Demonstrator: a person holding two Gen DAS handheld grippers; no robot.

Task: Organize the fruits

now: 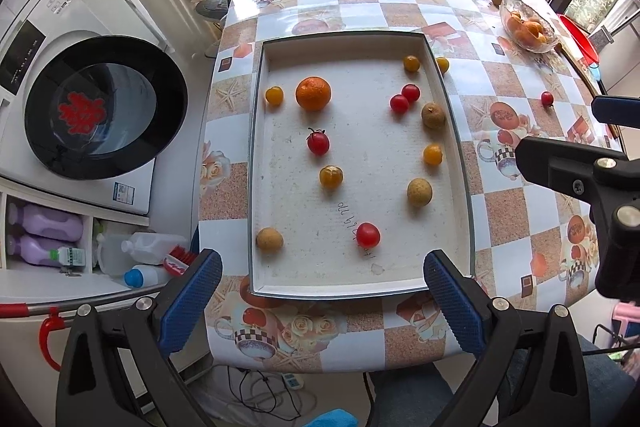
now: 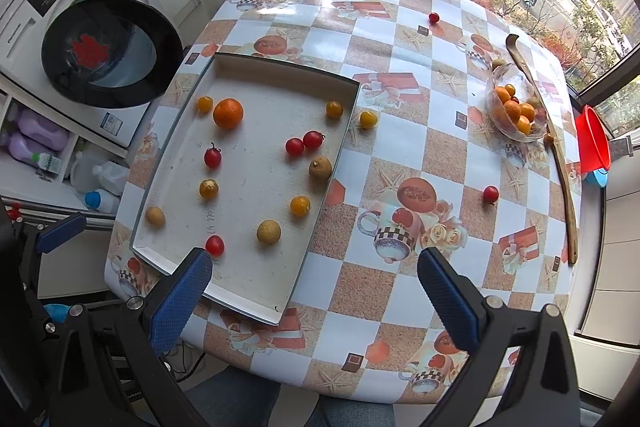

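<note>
left wrist: claw (image 1: pixel 322 301) wide open, empty

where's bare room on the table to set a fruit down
Bare cloth lies between the tray and the glass bowl, with only a red tomato nearby. The far end beyond the tray is open too, bar one tomato. The tray's inside is crowded.

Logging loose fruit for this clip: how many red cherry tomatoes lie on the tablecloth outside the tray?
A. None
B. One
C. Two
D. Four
C. Two red cherry tomatoes sit on the bare tablecloth: one far cherry tomato near the window end, and one near cherry tomato right of the tray, below the glass bowl; the other red ones lie inside the tray.
</note>
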